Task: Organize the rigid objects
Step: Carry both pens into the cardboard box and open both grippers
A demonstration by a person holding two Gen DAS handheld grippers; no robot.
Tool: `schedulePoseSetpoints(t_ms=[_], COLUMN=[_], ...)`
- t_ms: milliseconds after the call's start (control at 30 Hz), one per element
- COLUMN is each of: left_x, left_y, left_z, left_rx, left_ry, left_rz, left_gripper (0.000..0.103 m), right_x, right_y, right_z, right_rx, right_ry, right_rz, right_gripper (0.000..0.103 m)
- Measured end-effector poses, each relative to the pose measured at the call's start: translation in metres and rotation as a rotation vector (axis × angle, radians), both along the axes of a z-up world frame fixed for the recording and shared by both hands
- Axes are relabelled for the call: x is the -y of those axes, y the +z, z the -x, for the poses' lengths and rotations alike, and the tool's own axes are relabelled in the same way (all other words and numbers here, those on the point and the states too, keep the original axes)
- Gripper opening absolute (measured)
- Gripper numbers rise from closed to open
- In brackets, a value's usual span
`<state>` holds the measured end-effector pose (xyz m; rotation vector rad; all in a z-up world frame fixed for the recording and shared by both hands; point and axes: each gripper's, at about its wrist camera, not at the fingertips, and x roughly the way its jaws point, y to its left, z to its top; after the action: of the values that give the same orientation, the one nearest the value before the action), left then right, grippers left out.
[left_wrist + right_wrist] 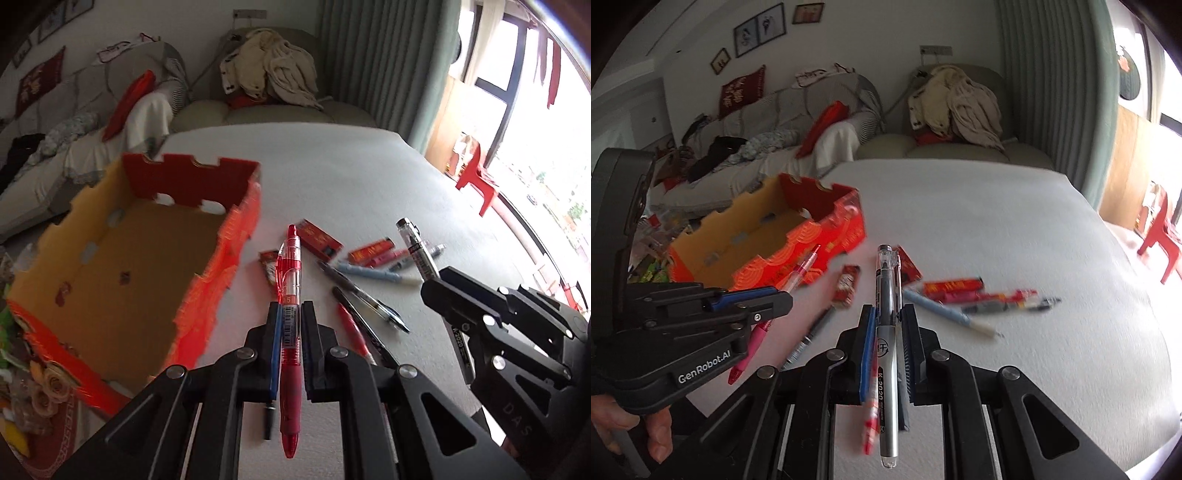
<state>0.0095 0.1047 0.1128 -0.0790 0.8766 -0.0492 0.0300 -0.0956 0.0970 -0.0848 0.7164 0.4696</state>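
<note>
My left gripper (290,308) is shut on a red gel pen (290,295), held lengthwise above the white table (351,177). My right gripper (888,314) is shut on a silver-grey pen (886,332) marked K-2020. In the left wrist view the right gripper (434,286) shows at the right with its silver pen (417,247). In the right wrist view the left gripper (783,297) shows at the left with the red pen (803,269) sticking out. An open orange cardboard box (122,266), also in the right wrist view (798,251), stands at the left, empty inside.
Loose pens and small red packets (319,240) lie on the table ahead: a black pen (365,295), a pale blue pen (949,314), red pens (993,297). A hand (646,428) grips the left tool. A cluttered sofa (783,133) and a red chair (476,177) stand beyond the table.
</note>
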Motion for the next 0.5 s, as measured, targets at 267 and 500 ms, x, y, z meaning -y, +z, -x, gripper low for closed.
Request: schedulePoseSetpoints(t_ms=[267,500], left_x=[-0.042,-0.085], left_y=[0.025,0.019], left_z=[-0.007,-0.014], left_rx=[0.054,0.01], left_ry=[0.138,0.247], left_rz=[-0.047,-0.09], left_gripper=[0.01,0.01], right_x=[-0.046,-0.104], right_y=[0.029,0.049], right_z=[-0.015,-0.026], right_rx=[0.043,0.079], right_ry=[0.098,0.225], right_rz=[-0.069,-0.088], right_gripper=[0.015,0.015])
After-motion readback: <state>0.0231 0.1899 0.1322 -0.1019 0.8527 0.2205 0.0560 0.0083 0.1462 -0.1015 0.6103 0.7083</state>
